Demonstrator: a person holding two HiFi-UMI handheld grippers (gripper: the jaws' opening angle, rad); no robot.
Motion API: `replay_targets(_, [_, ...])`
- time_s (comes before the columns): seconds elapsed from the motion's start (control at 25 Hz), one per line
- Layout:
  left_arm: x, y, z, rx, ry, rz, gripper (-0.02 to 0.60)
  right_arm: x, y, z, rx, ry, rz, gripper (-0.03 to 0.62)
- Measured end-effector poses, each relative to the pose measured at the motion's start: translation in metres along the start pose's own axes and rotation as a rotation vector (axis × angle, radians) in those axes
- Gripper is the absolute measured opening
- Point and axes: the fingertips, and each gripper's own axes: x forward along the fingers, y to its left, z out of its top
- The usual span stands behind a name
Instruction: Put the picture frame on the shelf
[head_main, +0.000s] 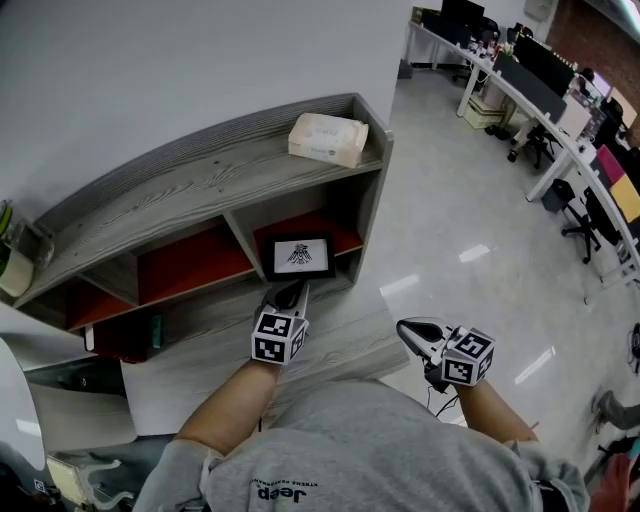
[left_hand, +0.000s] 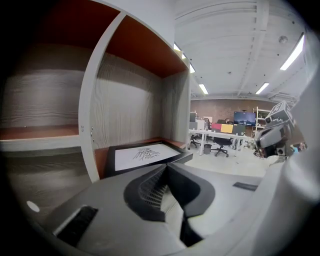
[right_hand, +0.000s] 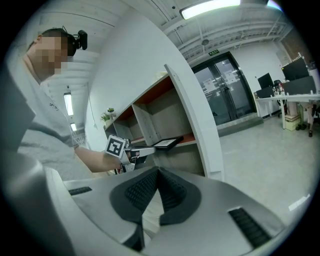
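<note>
The black picture frame (head_main: 298, 257) with a white print lies face up on the red floor of the shelf's right compartment; it also shows in the left gripper view (left_hand: 142, 155) and the right gripper view (right_hand: 167, 143). My left gripper (head_main: 290, 293) is shut with nothing in it, its tips just in front of the frame's near edge (left_hand: 166, 167). My right gripper (head_main: 405, 328) is shut and empty too, held off to the right of the shelf, level with the low front ledge (right_hand: 159, 171). From there I see the left gripper (right_hand: 145, 149) pointing at the frame.
The grey wood shelf (head_main: 200, 180) has red-lined compartments and a low front ledge (head_main: 330, 335). A tissue pack (head_main: 327, 138) lies on its top and a potted plant (head_main: 10, 250) stands at its left end. Office desks and chairs (head_main: 560, 110) stand far right across the shiny floor.
</note>
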Motion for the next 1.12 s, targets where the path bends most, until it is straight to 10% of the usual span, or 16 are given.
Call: replay_targets(1.12, [0.043,0.013,0.012,-0.035,0.045,0.006,0.011,0.002,-0.018,0.002,0.003,0.015,0.002,0.020])
